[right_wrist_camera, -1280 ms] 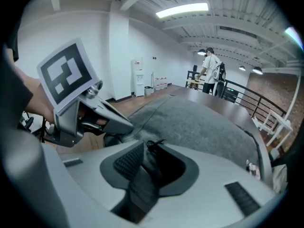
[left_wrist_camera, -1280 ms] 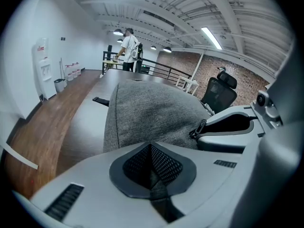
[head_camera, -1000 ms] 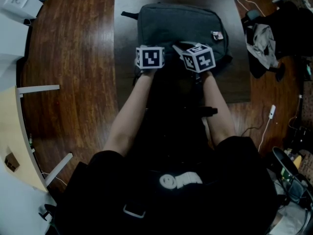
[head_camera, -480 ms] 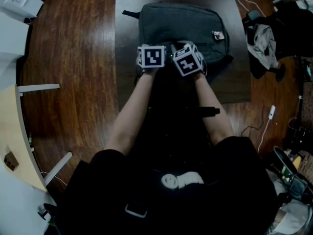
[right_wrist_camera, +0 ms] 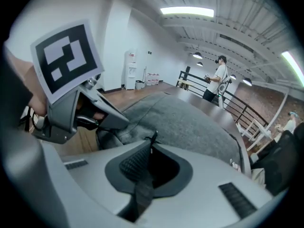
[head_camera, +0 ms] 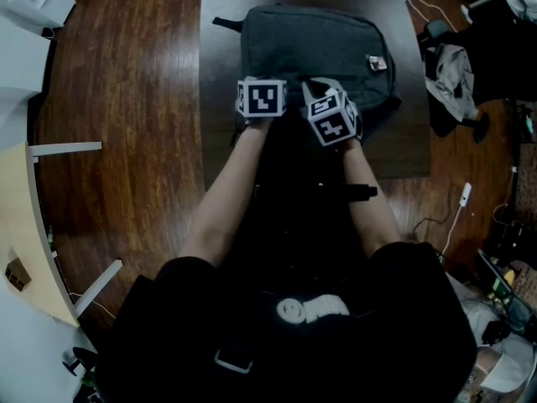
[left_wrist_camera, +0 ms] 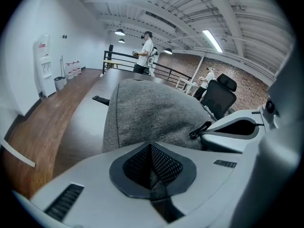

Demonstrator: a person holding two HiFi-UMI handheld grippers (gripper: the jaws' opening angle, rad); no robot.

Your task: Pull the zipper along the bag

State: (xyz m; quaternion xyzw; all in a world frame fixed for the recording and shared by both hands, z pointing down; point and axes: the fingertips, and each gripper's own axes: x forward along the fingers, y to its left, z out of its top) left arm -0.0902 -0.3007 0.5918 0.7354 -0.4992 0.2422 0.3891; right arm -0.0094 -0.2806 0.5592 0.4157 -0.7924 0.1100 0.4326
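Note:
A grey backpack (head_camera: 310, 44) lies flat on a dark mat (head_camera: 403, 145), and both grippers are at its near edge. My left gripper (head_camera: 260, 97) is shut there with a fold of the bag's grey fabric (left_wrist_camera: 159, 194) pinched between its pads (left_wrist_camera: 164, 163). Just to its right, my right gripper (head_camera: 333, 116) has just been closing, and a black zipper pull strap (right_wrist_camera: 141, 191) now runs between its jaws. The strap's tip (right_wrist_camera: 152, 139) sticks out over the bag (right_wrist_camera: 190, 122). The left gripper view shows the right gripper (left_wrist_camera: 237, 129) at the black pull (left_wrist_camera: 200, 129).
Wooden floor (head_camera: 126, 99) surrounds the mat. Dark clothing (head_camera: 457, 74) is heaped at the right, with a white cable (head_camera: 460, 204) below it. White furniture (head_camera: 42, 225) stands at the left. Far off, people (left_wrist_camera: 145, 51) stand by a railing and an office chair (left_wrist_camera: 221, 96).
The right gripper's marker cube swung left toward the left gripper, then came back a little right and nearer, rolling as it went. The left gripper has kept still.

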